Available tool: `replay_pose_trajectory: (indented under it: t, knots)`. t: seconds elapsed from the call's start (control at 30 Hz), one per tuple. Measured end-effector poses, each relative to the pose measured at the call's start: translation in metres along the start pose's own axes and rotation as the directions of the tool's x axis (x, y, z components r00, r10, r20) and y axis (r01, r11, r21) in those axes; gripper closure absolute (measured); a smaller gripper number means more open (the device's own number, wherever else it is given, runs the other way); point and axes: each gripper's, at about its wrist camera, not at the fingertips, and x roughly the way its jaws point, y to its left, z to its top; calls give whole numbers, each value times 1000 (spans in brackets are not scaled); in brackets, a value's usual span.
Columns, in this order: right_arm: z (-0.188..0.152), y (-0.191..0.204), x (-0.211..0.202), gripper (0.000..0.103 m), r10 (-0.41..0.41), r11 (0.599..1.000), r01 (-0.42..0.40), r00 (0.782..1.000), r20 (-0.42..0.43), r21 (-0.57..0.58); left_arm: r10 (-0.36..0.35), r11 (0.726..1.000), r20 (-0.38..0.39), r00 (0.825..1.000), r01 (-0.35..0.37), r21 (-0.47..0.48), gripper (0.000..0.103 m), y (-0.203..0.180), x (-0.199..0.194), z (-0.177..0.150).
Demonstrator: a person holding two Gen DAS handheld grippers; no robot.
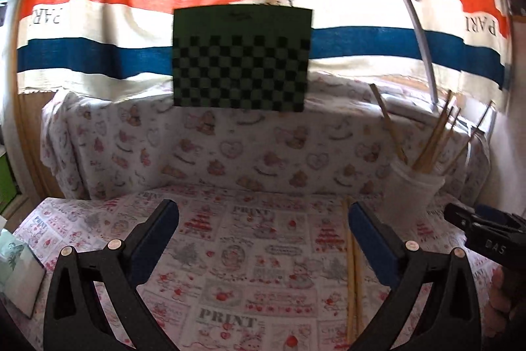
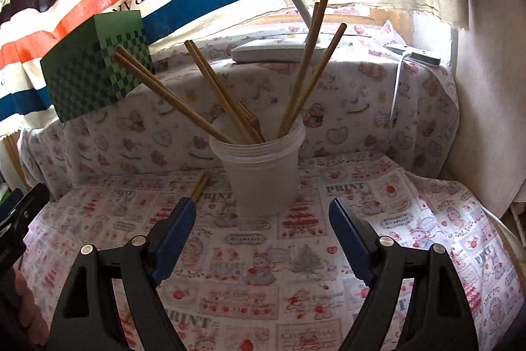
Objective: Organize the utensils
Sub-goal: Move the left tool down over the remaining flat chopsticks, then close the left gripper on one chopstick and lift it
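Both pairs of fingers stood wide apart with nothing between them: the left gripper (image 1: 263,236) and the right gripper (image 2: 259,226) hovered above the printed tablecloth (image 2: 411,219). A translucent cup (image 2: 263,173) stood just ahead of the right gripper, several chopsticks (image 2: 305,61) leaning out of it at loose angles. One loose pair (image 1: 351,268) lay flat on the cloth beside the left gripper's right finger. Judging from this, a careless reach could knock the light cup over, or the thin sticks could roll and slip against the soft cloth.

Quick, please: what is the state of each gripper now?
Left gripper: open, holding nothing.
Right gripper: open, holding nothing.
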Motion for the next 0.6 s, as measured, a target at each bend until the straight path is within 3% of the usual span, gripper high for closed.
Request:
replay_pose_trajectory:
  t: [0.33,0.6]
  knots:
    - [-1,0,5,18,8,1000,-8,1000,-28,9,18,999,-126,992,-12,52,1,-14,21,-12]
    - [-2,3,7,18,7,1000,-7,999,-46,-1,-41,996,-283,958,60,59,1,-19,42,-25]
